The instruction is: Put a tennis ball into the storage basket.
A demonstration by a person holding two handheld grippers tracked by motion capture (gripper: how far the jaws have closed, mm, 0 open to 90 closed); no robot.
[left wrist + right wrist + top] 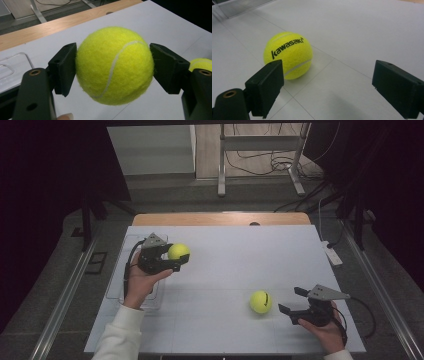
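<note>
From the high view I have the left gripper (176,260) raised over the left part of the white table top (225,270), clenched on a fuzzy yellow-green tennis ball (178,251). In the left gripper view that held ball (114,65) sits squarely between the two black pads (64,67), both of them pressing into its felt, with its white seam curving down the front. Just behind and below my left hand (137,285) lies a clear plastic tray (120,270) at the table's left edge. My right gripper (292,301) rests low on the right side of the table, its jaws spread wide and holding nothing. A second yellow-green tennis ball (260,302) lies on the table just beside the right gripper's tips, apart from them. In the right gripper view this ball (288,55), with black "kawasaki" lettering across it, sits on the white surface a little beyond the pad that shows at the left of that view (265,86), not between the pads. The two balls are well apart.
</note>
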